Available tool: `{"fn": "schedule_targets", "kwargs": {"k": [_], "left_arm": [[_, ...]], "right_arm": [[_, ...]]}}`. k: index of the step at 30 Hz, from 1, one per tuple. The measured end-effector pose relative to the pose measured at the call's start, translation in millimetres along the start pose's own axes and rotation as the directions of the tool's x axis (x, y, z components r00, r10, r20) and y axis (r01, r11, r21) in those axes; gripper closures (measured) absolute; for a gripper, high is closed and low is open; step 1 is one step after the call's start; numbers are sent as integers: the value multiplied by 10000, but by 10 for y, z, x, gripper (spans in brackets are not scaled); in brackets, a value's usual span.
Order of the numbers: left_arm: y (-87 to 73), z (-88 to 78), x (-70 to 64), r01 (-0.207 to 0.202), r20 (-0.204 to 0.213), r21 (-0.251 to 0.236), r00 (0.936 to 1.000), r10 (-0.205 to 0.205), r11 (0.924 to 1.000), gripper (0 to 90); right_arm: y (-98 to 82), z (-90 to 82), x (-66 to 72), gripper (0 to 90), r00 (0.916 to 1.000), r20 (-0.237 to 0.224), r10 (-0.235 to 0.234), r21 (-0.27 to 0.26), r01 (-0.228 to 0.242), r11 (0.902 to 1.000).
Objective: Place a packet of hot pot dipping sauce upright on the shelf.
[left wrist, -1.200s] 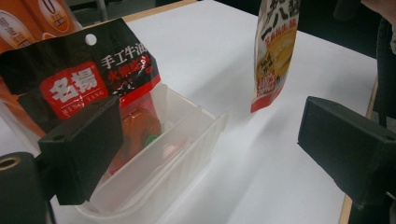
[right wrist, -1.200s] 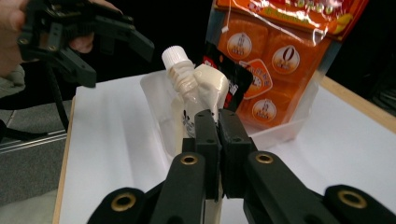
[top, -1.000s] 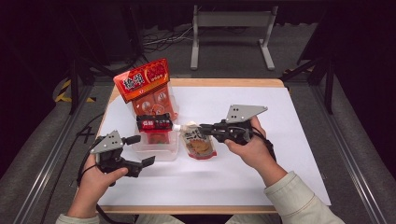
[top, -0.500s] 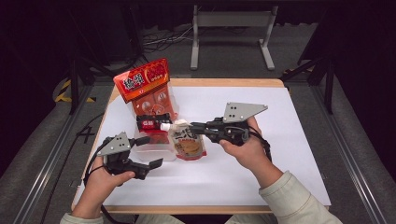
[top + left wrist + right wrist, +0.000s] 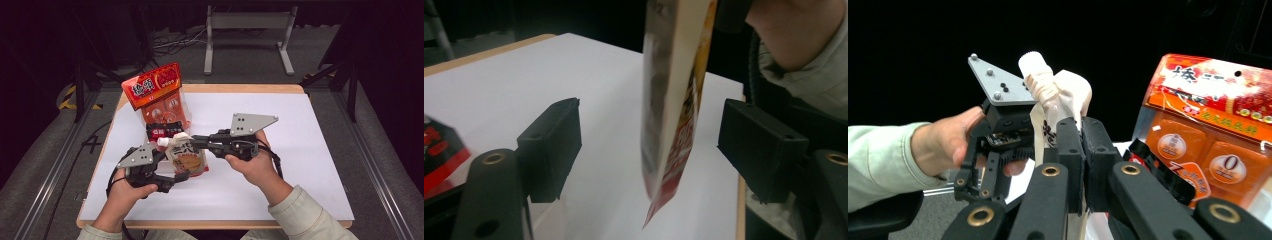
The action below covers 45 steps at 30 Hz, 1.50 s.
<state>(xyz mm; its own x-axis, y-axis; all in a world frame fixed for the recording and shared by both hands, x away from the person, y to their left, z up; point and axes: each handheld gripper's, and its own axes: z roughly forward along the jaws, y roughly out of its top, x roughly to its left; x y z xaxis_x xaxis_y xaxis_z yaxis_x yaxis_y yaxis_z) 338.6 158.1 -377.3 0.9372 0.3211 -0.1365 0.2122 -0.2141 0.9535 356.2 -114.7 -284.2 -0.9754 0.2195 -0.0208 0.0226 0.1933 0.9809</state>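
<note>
On the table (image 5: 300, 150), covered w/ a white sheet and edged in wood, everything is sitting toward the 9 o'clock half. The orange snack pack (image 5: 161, 102) is standing tilted at abt 11 o'clock from table centre, its red header card leaning up over the far edge; in the right gripper view it is showing at 3 o'clock (image 5: 1218, 135), w/ round labels on orange pockets.

The right gripper (image 5: 197, 142), w/ a grey three-cornered plate on top, is reaching across from 3 o'clock toward 9, held by the right hand (image 5: 252, 165). Its jaws are pressing together on the upper part of the pouch (image 5: 186, 155), just under the neck, so it is gripping the pouch and holding it off the sheet. In the right gripper view the two black jaws are meeting w/ almost no gap, and the pouch (image 5: 1058, 105) is sticking up beyond them, white cap at 12 o'clock.

The left gripper (image 5: 175, 177) is sitting at abt 7 o'clock of the pouch, held by the left hand (image 5: 125, 192). Its jaws are spread wide and holding nothing; in the left gripper view the pouch (image 5: 676, 100) is hanging edge-on between them, touching neither jaw, bottom corner pointing to 6 o'clock.

The cap (image 5: 161, 142) is pointing to 9 o'clock in the high view.
</note>
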Motion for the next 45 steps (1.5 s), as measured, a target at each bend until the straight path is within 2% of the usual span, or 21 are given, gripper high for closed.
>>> {"fn": "schedule_targets", "kwargs": {"k": [4, 9, 10, 13, 14, 16, 20, 24, 28, 30, 34, 37, 45], "left_arm": [[5, 35, -11, -65, 530, -355, 9986, 84, 9993, 333], [-32, 65, 15, -14, 868, -588, 9962, 65, 9983, 475], [-44, 73, 18, 106, 970, -644, 9953, -44, 9979, 503], [-66, 89, 25, 123, 1060, -538, 9943, -65, 9985, 617], [-67, 90, 27, 103, 1129, -506, 9936, -45, 9987, 617], [-64, 80, 31, 97, 1165, -422, 9932, -47, 9991, 680], [-65, 69, 35, 260, 1262, -370, 9918, -211, 9990, 720], [-63, 53, 35, 333, 1264, -345, 9916, -287, 9989, 741], [-48, 24, 45, 147, 1131, -256, 9935, -117, 9996, 765], [-47, 0, 63, 181, 1103, -229, 9938, -154, 9996, 773], [-40, -51, 92, 481, 935, -275, 9946, -454, 9985, 783], [-17, -95, 117, 415, 784, -320, 9962, -389, 9986, 785], [37, -235, 218, 474, 424, -295, 9980, -462, 9984, 785]], "right_arm": [[-15, 43, 15, 882, 9999, -148, 39, -73, -40, 10000], [-19, 63, 26, 882, 9997, -235, 56, -180, -60, 9998], [-17, 63, 28, 882, 9997, -224, 38, -196, -42, 9998], [-18, 64, 30, 882, 9997, -257, 46, -237, -52, 9997], [-19, 67, 31, 882, 9997, -251, 31, -218, -37, 9998], [-27, 74, 27, 882, 9996, -270, 57, -192, -62, 9998], [-30, 80, 26, 880, 9995, -320, 44, -198, -50, 9998], [-34, 85, 25, 875, 9991, -410, 50, -223, -59, 9997], [-45, 90, 22, 836, 9987, -492, 103, -421, -124, 9990], [-51, 83, 19, 775, 9992, -389, 70, -452, -87, 9989], [-91, 63, -1, 625, 9993, -167, 341, -439, -348, 9984], [-142, 4, -16, 546, 9989, 113, 451, -465, -446, 9979], [-249, -201, -68, 505, 9955, 582, 745, -418, -721, 9965]]}}
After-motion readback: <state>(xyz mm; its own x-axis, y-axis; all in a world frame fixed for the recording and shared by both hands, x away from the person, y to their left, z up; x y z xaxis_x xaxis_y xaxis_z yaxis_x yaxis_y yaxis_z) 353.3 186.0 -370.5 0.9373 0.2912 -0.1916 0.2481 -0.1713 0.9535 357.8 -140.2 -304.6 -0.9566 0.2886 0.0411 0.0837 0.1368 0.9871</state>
